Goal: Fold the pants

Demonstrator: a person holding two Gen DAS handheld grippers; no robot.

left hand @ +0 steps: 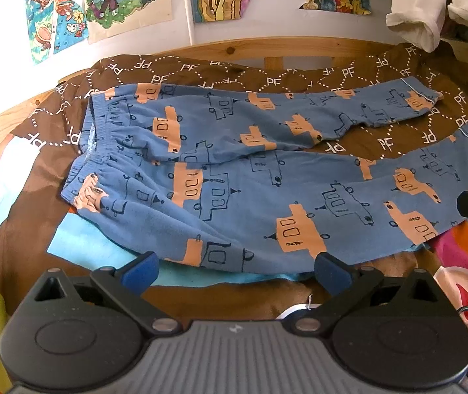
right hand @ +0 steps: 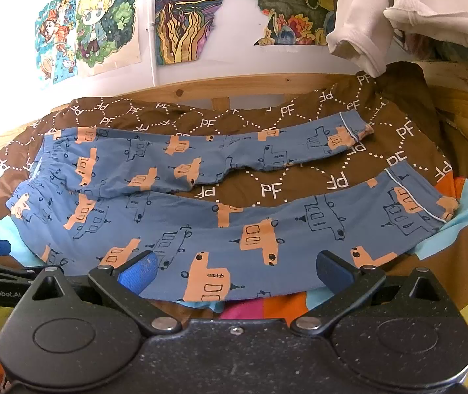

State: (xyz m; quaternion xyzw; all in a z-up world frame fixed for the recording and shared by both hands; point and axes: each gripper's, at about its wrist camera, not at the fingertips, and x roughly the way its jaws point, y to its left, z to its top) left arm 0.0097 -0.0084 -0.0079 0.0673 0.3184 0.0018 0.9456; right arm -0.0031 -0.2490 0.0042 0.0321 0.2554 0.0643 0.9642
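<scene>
Drawings hung on the wall behind a wooden-framed bed spread with a brown blanket. On it the pants lay flat, legs splayed apart, waistband to the left. Left gripper and right gripper hovered at the near leg, fingers wide and empty. Risk: pinching the loose blanket together with the leg would drag the bedding and skew the fold.

Left gripper: black hinged arms, blue pads, silver pivot screws, grey ribbed housing. Right gripper: same black arms, blue pads, speckled black housing, one central screw.
</scene>
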